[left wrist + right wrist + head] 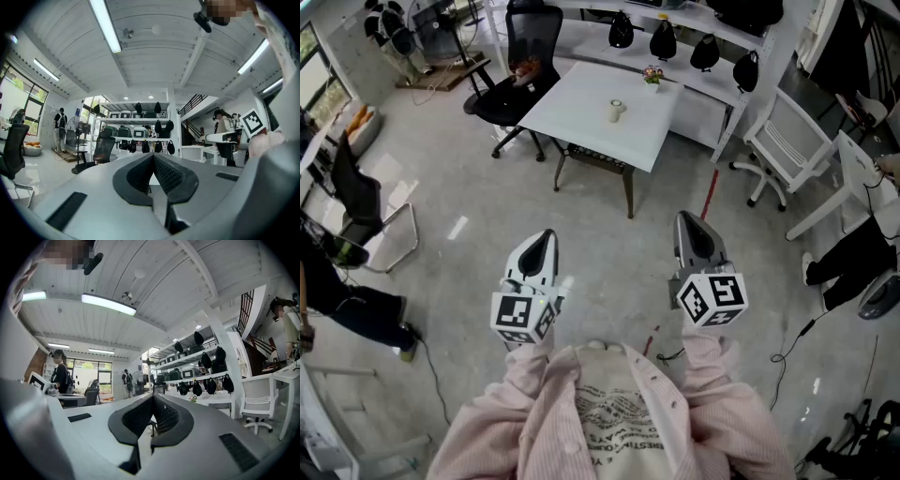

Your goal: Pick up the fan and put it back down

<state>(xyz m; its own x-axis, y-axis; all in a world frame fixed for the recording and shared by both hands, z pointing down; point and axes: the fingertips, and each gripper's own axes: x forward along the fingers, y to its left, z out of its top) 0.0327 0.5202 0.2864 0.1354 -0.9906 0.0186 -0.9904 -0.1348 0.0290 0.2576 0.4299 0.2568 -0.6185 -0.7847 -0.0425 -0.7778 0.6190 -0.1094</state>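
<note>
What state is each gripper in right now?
Grey two-jaw left gripper: closed, holding nothing.
Grey two-jaw right gripper: closed, holding nothing.

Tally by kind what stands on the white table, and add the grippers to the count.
Fan: 1
Flower pot: 1
Grippers: 2, the left gripper and the right gripper
Total: 4

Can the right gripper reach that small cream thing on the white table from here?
Probably not: the right gripper is near the person's chest, with floor between it and the white table bearing the small cream thing. Nothing blocks the path; stepping closer should do.
</note>
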